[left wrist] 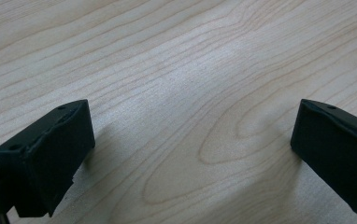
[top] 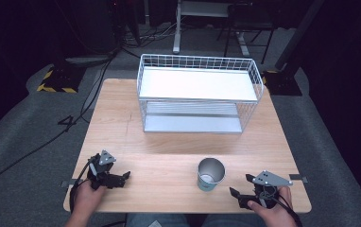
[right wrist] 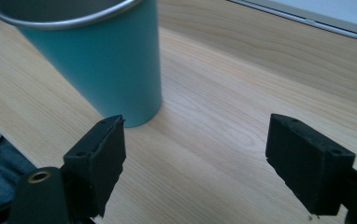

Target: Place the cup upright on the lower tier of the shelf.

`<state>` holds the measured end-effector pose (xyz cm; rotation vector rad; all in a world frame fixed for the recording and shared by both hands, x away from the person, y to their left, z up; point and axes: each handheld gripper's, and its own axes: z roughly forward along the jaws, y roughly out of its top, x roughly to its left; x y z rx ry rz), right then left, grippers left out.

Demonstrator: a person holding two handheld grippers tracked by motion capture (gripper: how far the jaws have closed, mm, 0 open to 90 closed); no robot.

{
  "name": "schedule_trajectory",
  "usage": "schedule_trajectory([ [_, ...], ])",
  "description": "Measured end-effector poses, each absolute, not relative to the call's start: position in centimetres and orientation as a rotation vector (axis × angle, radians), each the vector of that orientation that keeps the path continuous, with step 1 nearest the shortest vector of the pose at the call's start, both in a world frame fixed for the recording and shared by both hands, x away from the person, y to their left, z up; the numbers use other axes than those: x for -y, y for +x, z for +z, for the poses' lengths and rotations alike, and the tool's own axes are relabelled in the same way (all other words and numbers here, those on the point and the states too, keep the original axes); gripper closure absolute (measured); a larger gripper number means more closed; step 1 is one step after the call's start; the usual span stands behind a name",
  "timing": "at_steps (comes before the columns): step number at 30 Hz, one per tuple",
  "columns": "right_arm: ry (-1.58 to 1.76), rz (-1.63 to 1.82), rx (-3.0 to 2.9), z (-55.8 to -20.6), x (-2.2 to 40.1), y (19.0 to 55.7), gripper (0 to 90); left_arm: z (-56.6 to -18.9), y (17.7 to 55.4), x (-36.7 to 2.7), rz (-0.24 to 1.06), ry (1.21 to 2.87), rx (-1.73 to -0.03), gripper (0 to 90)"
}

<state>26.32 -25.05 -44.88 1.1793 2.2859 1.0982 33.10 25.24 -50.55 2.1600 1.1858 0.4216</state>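
Your left gripper (top: pixel 124 176) rests open on the wood table (top: pixel 169 137); the unlabelled teal cup (top: pixel 210 175) stands upright at centre-front, near your open right gripper (top: pixel 241 185). Behind, a white wire rack (top: pixel 198 94); grey carpet, dark room.

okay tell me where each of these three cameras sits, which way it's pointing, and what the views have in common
High view: fixed above the person's side, looking forward and down at the wooden table, white wire rack and teal cup; both hands holding the left gripper and right gripper show.
Left gripper view: rides on the left gripper, facing bare tabletop; its open jaws show.
Right gripper view: rides on the right gripper, facing the cup and the rack's base; open jaws show.
Shared: the cup and rack appear in the high and right gripper views.
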Motion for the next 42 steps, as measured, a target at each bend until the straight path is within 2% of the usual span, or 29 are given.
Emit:
schedule_trajectory([
  [19, 1.065, 1.174, -2.416, -46.3, 20.4, 27.0, 16.5, -50.6, 33.0, -25.2, 0.425, 2.154, -1.194, 0.1],
  [42, 1.114, 1.197, -2.347, -49.2, 17.4, 28.8, 16.0, -50.6, 32.9, -25.2, 0.432, 2.15, -1.202, 0.1],
])
